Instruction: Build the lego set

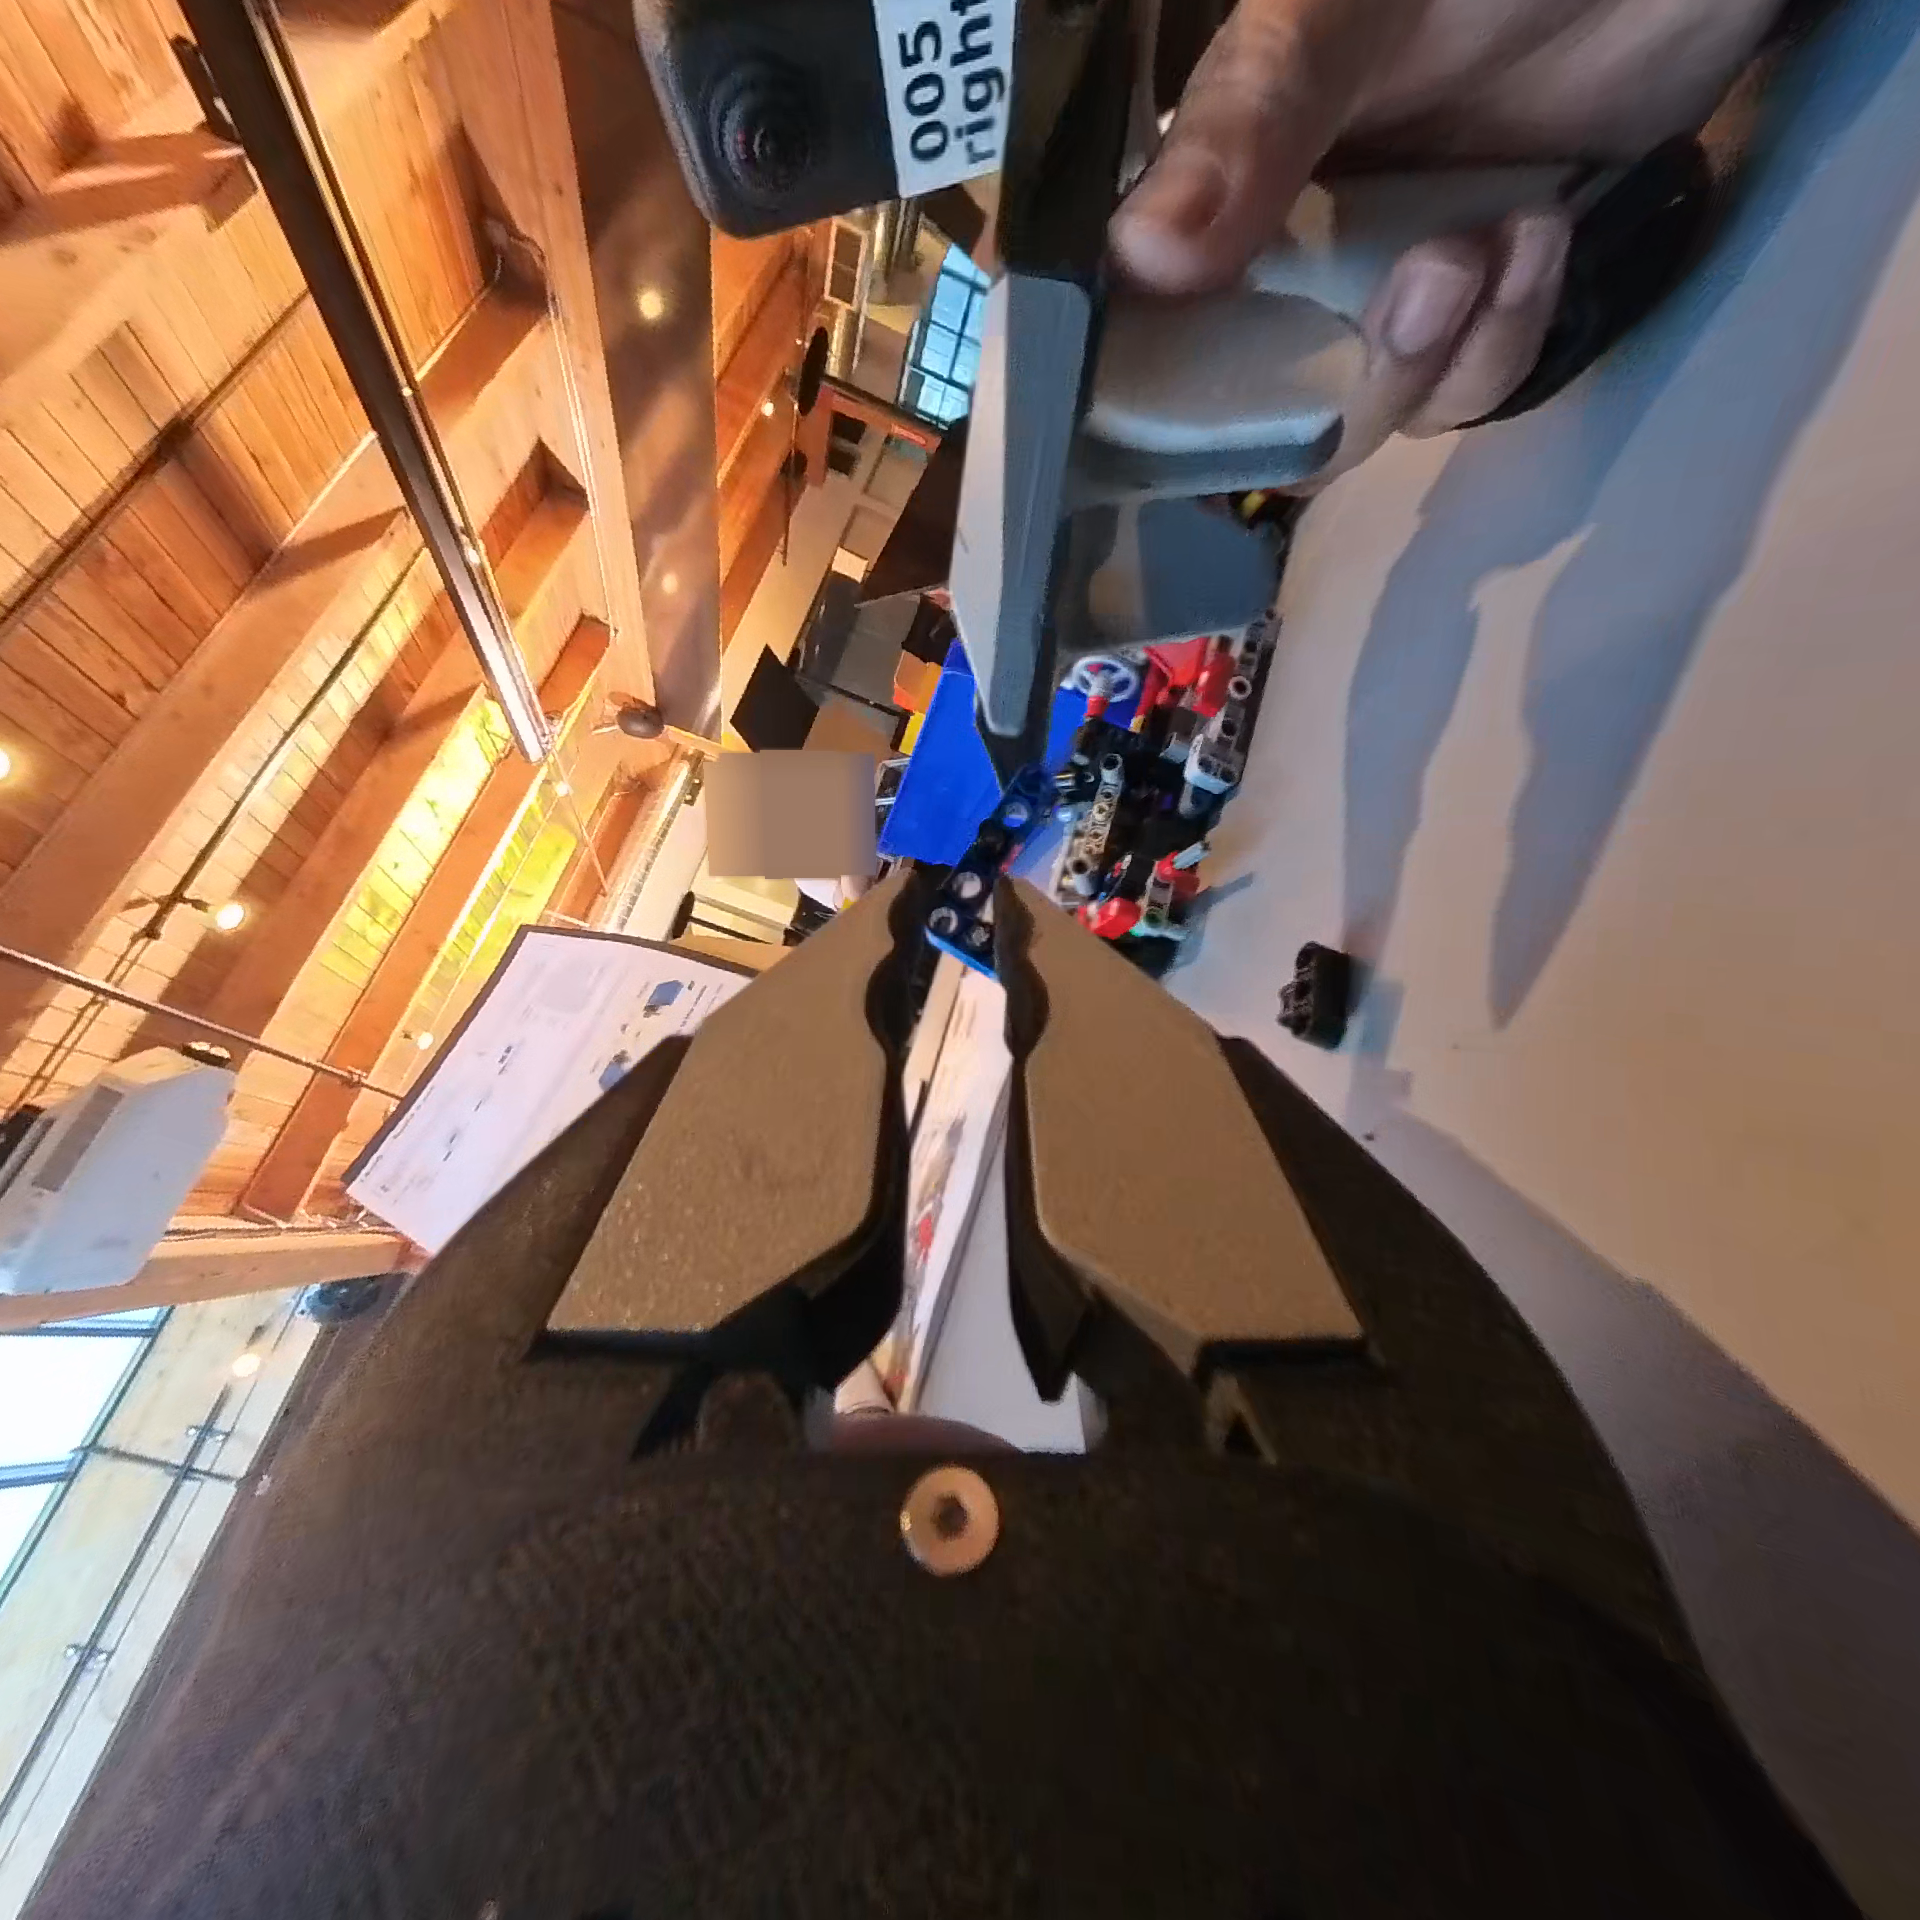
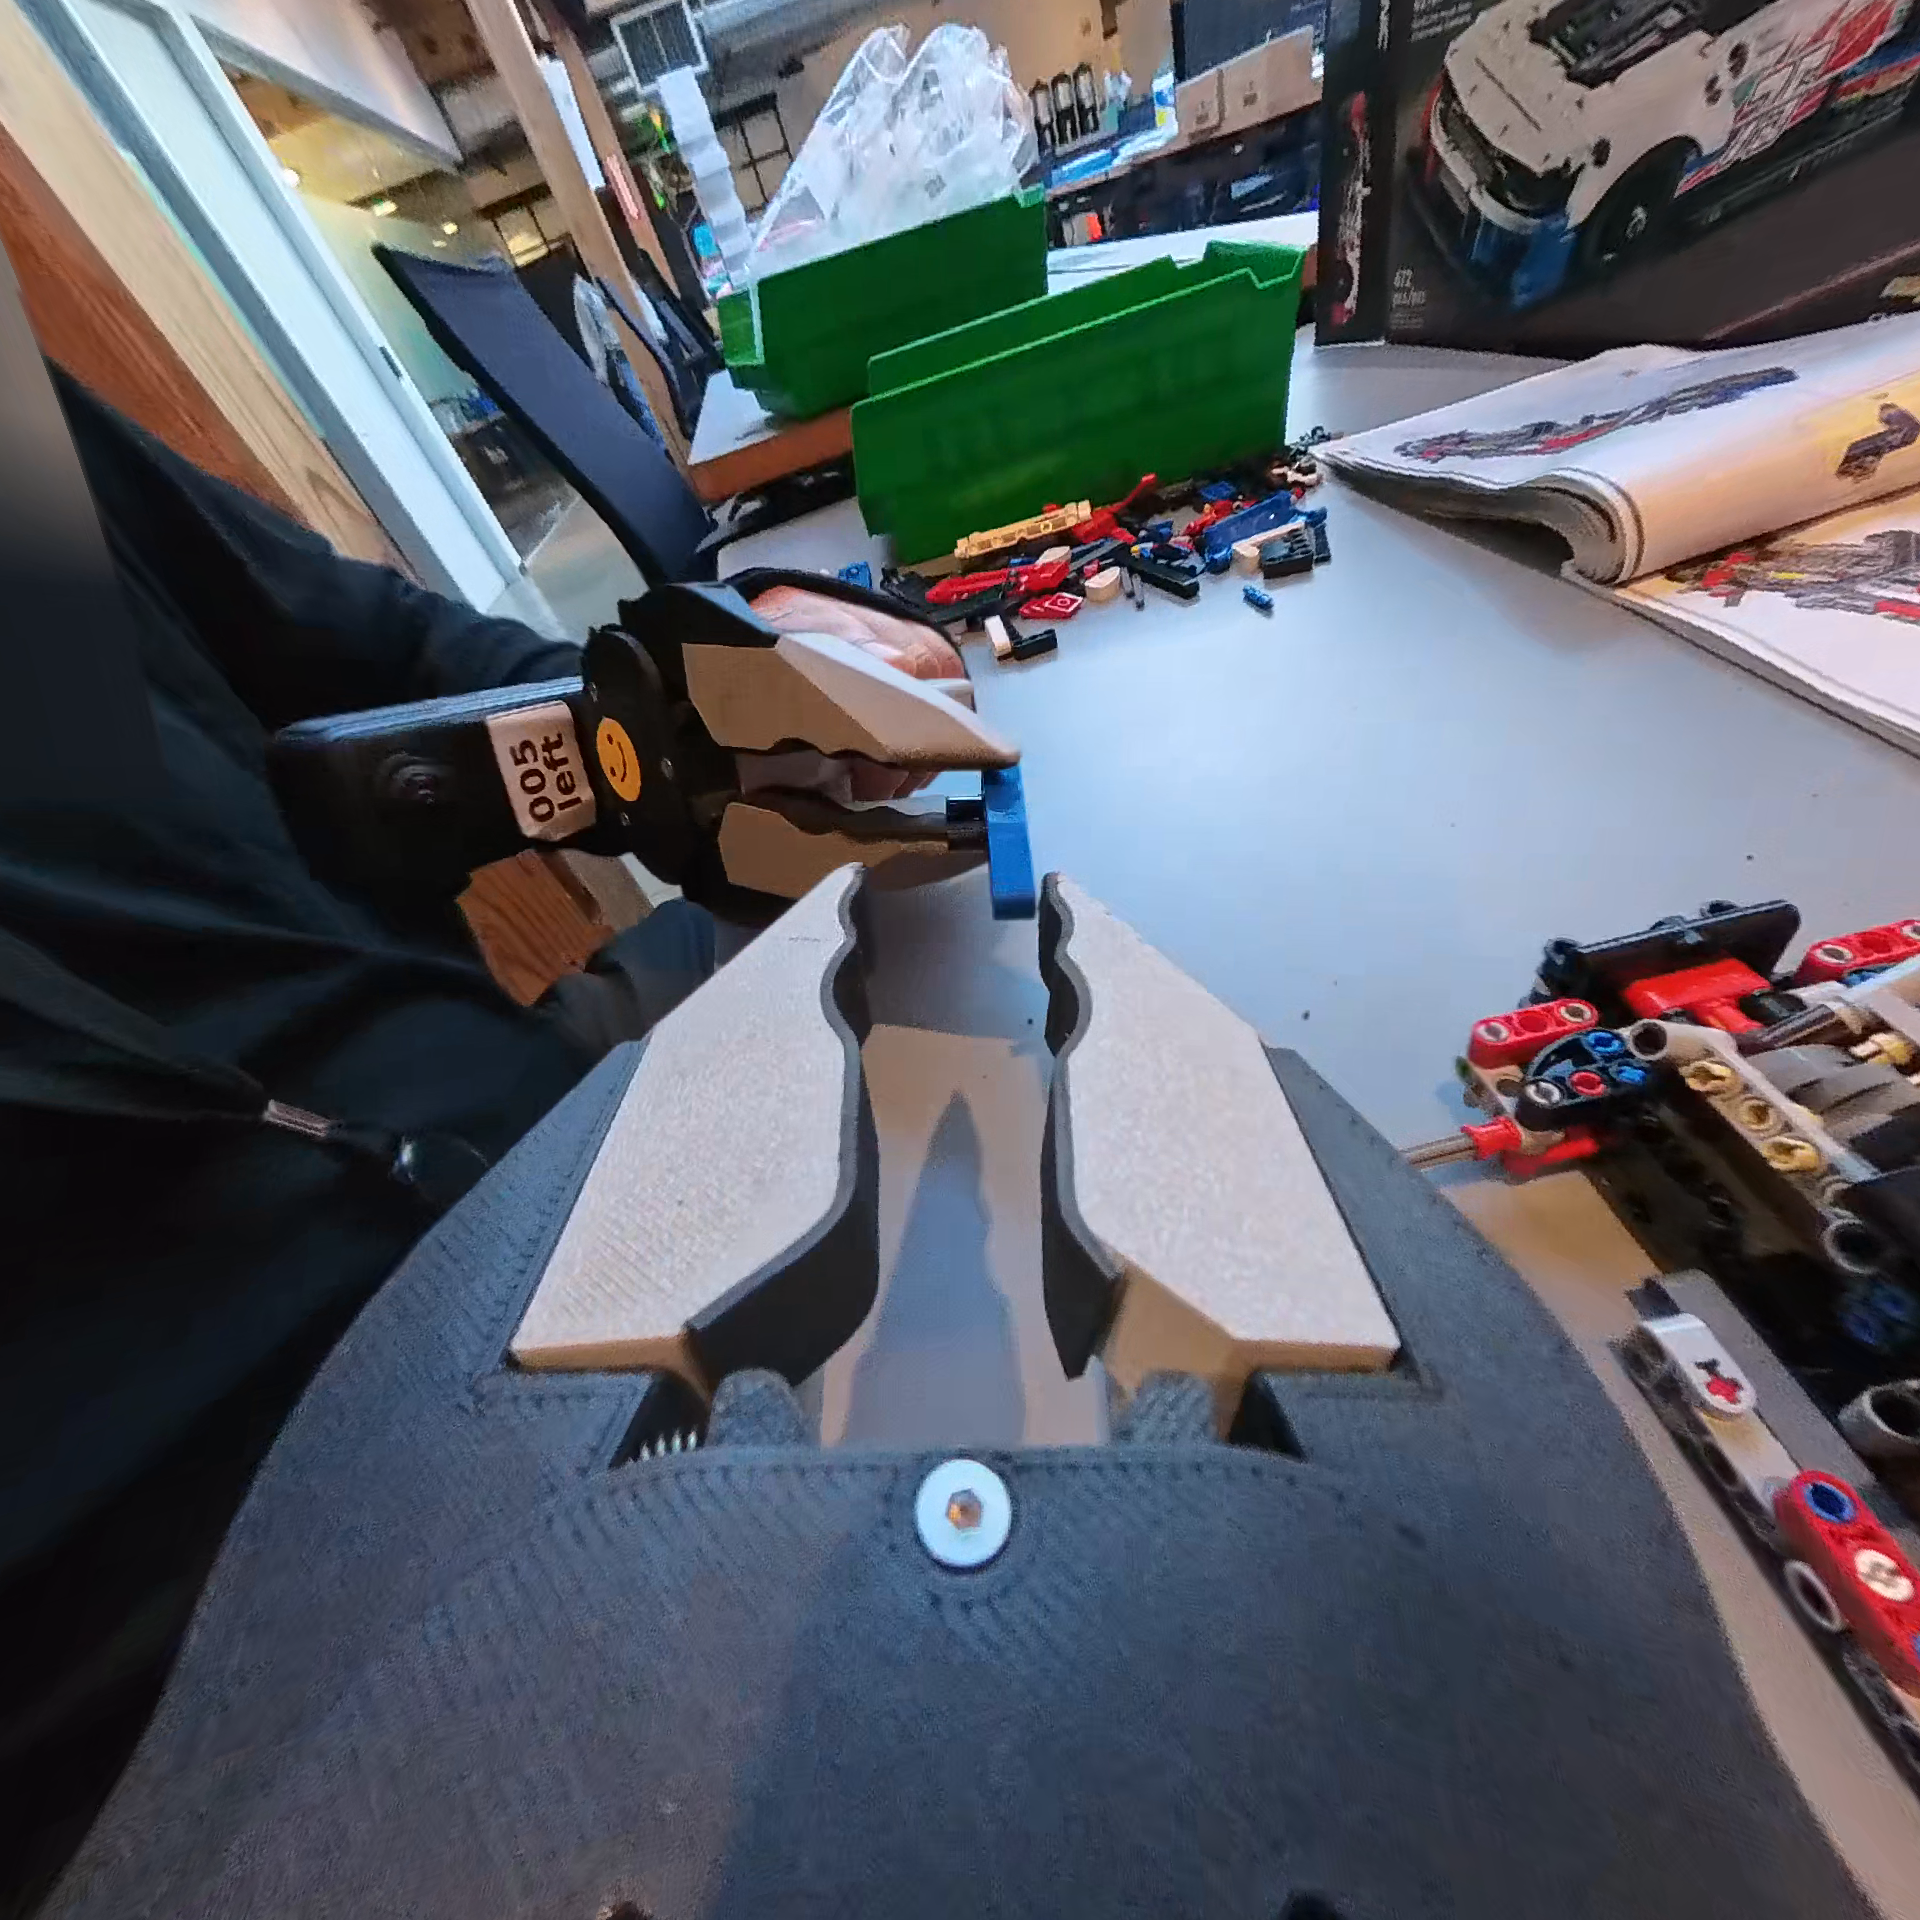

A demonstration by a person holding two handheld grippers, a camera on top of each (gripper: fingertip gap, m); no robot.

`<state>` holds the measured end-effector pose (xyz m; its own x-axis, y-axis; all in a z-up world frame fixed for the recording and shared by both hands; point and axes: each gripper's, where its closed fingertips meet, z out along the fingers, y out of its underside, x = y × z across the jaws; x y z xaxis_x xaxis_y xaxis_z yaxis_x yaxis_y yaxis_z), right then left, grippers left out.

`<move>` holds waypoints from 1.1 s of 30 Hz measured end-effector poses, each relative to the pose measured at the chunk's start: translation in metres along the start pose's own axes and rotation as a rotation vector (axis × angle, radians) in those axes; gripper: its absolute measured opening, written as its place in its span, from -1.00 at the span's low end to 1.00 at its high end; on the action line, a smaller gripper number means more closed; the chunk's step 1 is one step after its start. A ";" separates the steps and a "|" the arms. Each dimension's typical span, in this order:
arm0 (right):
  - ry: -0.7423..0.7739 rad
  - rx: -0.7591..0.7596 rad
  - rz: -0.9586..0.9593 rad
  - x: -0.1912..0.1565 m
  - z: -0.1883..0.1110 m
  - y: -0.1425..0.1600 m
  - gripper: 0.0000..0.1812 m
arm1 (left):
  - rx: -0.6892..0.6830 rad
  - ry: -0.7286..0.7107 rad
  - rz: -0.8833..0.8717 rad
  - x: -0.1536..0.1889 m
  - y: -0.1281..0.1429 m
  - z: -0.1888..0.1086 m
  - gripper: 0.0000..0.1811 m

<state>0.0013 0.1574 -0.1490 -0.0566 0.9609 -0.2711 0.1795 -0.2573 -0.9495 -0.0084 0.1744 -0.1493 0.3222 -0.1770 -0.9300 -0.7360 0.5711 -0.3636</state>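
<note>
The left gripper is clamped on a blue beam with round holes, its two tan fingers pressed against the beam's sides at the very tips. In the right wrist view the same gripper reaches in from nine o'clock, held by a person in a dark sleeve, and the blue beam hangs upright from its tips above the grey table. The right gripper has its fingers apart, with the lower end of the beam just inside the gap near the right finger's tip; whether it touches cannot be told. In the left wrist view the right gripper comes down from twelve o'clock, a hand around its handle, its point at the beam's far end. A half-built model of black, red and grey parts sits at three o'clock of the right wrist view. A scatter of loose pieces lies at twelve o'clock, against a green bin. An open instruction booklet lies at two o'clock, with the set's box standing behind it. A small black piece lies alone on the table at three o'clock in the left wrist view.
</note>
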 end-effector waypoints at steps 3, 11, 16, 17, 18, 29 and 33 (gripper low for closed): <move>0.044 -0.022 -0.039 0.003 0.003 0.004 -0.69 | -0.039 0.073 -0.080 0.009 0.008 0.003 -0.89; 0.128 0.001 -0.089 0.013 -0.002 0.001 -0.78 | -0.527 1.067 -0.784 0.064 0.060 -0.054 -0.89; 0.161 -0.090 -0.148 0.016 0.001 0.012 -0.73 | -0.533 1.193 -0.847 0.060 0.077 -0.056 -0.86; 0.194 -0.150 -0.192 0.020 0.000 0.020 -0.71 | -0.527 1.188 -0.838 0.060 0.077 -0.055 -0.81; 0.216 -0.207 -0.235 0.022 -0.001 0.028 -0.69 | -0.518 1.190 -0.829 0.060 0.074 -0.056 -0.72; 0.204 -0.529 -0.317 0.040 0.016 0.070 -0.67 | -0.512 0.984 -0.890 0.058 0.077 -0.065 -0.60; 0.215 -0.570 -0.346 0.045 0.024 0.073 -0.76 | -0.513 0.911 -0.953 0.058 0.077 -0.066 -0.61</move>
<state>-0.0115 0.1790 -0.2346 -0.0182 0.9920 0.1252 0.6767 0.1044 -0.7288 -0.0854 0.1550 -0.2345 0.4651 -0.8842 0.0425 -0.6526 -0.3750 -0.6584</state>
